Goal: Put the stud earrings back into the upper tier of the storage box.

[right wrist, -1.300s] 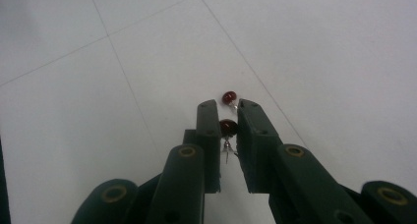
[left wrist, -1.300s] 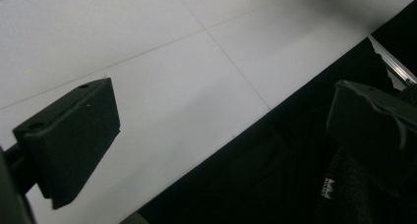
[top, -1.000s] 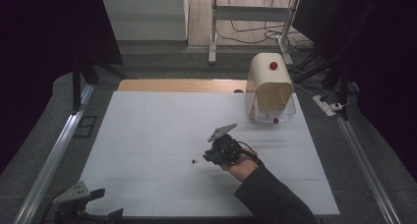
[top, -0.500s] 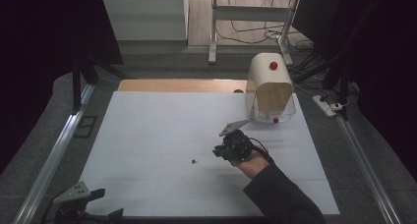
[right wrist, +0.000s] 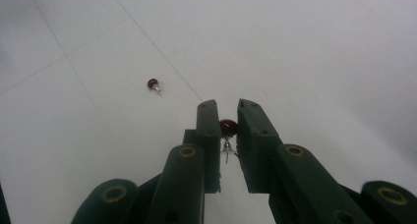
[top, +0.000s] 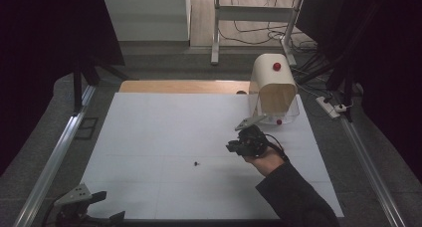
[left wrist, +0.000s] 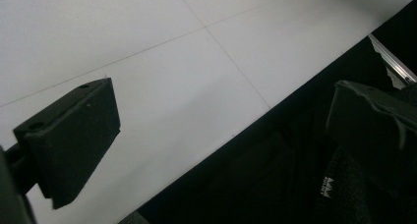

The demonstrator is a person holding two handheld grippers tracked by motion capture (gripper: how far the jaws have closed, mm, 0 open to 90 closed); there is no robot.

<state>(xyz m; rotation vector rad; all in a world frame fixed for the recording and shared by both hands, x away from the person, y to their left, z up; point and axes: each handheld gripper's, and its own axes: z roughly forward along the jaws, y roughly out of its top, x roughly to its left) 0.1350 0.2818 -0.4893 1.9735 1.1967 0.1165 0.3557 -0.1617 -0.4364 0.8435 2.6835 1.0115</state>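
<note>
Earring [right wrist: 226, 127], dark red bead on a thin metal post, pinched between the right gripper's [right wrist: 227, 117] jaws above the white table [top: 149, 137].
Tiny, light and slick, it likely slips or bends if squeezed on the post, so the bead is the safer hold. A second earring [right wrist: 153, 83] lies loose on the sheet nearby. The domed stand [top: 272, 90] is near, with open room all round. The left gripper [top: 82, 203] rests at the near edge, jaws spread.
</note>
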